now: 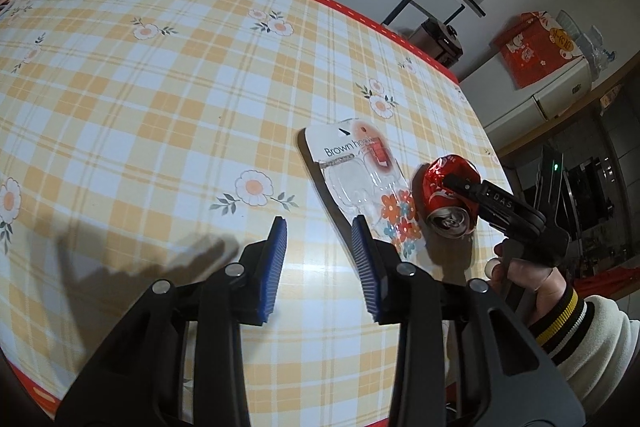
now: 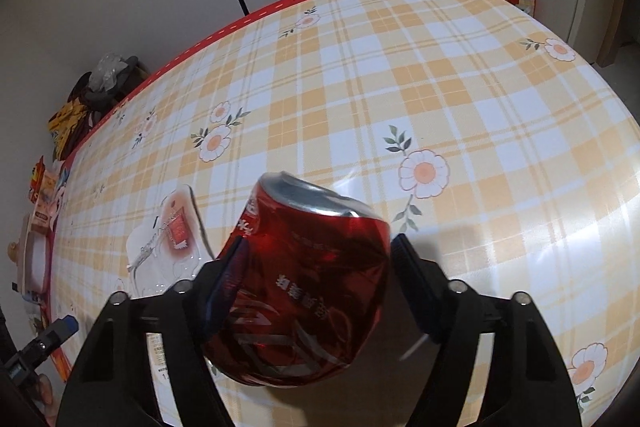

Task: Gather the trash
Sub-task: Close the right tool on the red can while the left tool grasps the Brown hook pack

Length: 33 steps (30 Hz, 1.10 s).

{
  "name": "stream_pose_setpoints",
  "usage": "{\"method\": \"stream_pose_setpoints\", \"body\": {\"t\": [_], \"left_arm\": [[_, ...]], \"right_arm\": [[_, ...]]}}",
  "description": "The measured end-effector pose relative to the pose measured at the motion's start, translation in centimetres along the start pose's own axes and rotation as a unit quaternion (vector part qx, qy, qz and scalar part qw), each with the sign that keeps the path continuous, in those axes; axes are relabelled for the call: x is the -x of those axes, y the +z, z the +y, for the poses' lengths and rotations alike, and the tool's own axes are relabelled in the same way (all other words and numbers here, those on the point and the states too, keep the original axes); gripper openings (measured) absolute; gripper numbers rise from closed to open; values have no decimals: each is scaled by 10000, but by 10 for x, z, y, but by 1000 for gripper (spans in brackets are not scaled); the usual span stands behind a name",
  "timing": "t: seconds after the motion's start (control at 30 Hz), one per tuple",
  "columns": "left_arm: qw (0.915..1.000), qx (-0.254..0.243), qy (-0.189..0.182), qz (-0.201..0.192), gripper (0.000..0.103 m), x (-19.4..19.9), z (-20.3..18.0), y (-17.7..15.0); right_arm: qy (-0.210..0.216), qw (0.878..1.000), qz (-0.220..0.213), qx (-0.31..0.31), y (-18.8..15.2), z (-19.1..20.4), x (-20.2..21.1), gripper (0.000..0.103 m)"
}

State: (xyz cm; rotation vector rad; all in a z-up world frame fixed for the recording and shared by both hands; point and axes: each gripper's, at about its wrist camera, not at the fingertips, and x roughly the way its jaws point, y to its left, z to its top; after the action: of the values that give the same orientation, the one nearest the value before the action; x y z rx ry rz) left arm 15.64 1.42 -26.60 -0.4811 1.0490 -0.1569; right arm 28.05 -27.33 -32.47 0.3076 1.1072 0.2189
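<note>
Your right gripper (image 2: 316,267) straddles a crushed red can (image 2: 304,291) lying near the bench's (image 1: 160,87) right edge, pads not yet gripping. Your left gripper (image 1: 320,259) hovers released, empty, beside a plastic hook package (image 1: 352,167).

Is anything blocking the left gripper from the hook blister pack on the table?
Nothing visible. The left gripper hovers open with the empty hook blister pack just ahead of its right finger. The crushed red can lies beside the pack, between the right gripper's fingers.
</note>
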Motion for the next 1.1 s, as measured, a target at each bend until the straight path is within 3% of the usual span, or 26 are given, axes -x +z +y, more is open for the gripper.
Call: {"method": "stream_pose_setpoints", "body": {"t": [0.23,0.33,0.63,0.8,1.0,1.1], "left_arm": [[9997,-85,-134,173,35,-12,-11,-4],[9994,-79,-226,267,35,-18,-15,-5],[9972,106,-386,637,35,-55,-26,-4],[9968,495,-39,633,61,-75,-30,6],[9962,325,533,605,62,-96,-53,15],[9939,309,866,607,57,-105,-57,14]], "right_arm": [[434,9990,-33,132,-4,11,10,16],[520,9982,-141,260,-7,15,21,8],[423,9986,-208,238,-21,5,38,6],[365,9989,-232,170,-25,-5,43,6],[339,9990,-267,79,-27,-13,48,6],[349,9990,-284,55,-27,-16,50,6]]}}
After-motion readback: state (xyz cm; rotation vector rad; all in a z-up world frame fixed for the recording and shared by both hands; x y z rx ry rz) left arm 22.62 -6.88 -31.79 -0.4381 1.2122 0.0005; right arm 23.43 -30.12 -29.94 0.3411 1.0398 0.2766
